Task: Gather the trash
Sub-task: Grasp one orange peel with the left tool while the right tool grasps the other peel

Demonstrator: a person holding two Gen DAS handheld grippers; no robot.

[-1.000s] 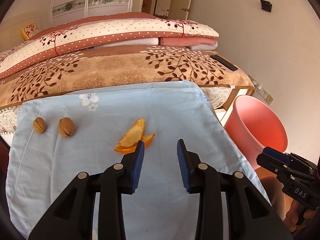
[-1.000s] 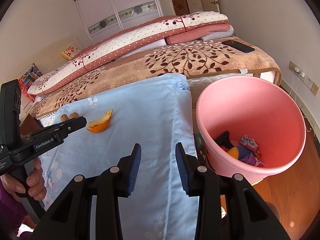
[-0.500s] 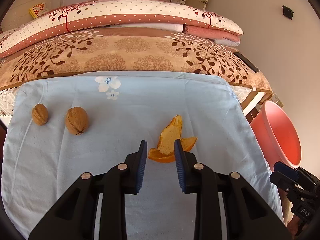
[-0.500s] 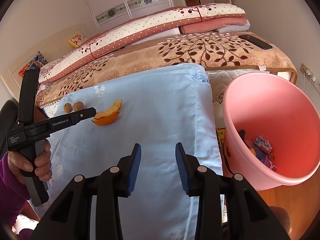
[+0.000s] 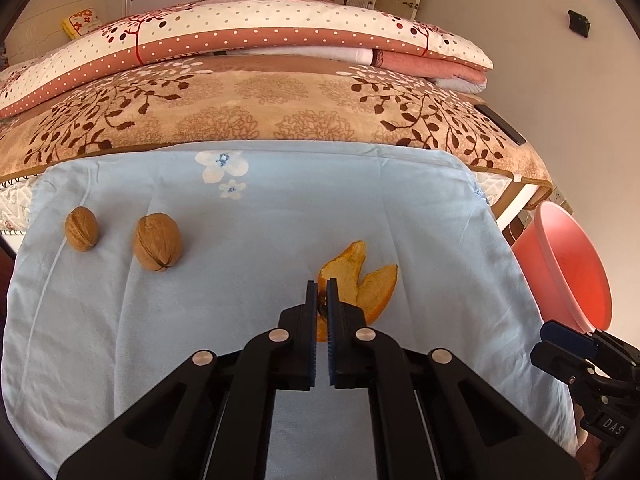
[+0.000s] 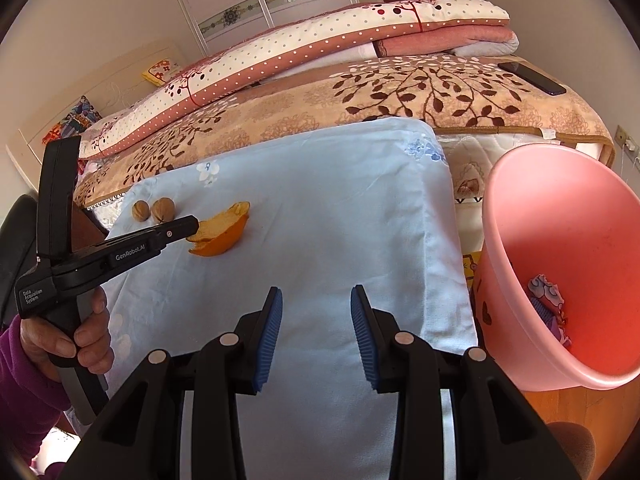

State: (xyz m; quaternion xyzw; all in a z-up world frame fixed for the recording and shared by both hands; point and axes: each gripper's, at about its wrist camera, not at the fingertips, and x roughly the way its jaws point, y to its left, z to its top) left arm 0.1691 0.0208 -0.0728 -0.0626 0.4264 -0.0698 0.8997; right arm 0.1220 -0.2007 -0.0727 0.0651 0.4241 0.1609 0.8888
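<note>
Count: two walnuts (image 5: 157, 247), one orange peel (image 5: 362, 280). My left gripper (image 5: 321, 294) jaws are clamped on the peel on the blue cloth (image 5: 280, 208). My right gripper (image 6: 316, 310) jaws stand apart, empty. At 3 o'clock, the pink bin (image 6: 560, 240) contains coloured wrappers (image 6: 550, 308).

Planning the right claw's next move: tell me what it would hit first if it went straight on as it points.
Likely the blue cloth: the open right claw points down at a bare patch. The peel lies off to its left, the bucket to its right. Depth is unclear.
</note>
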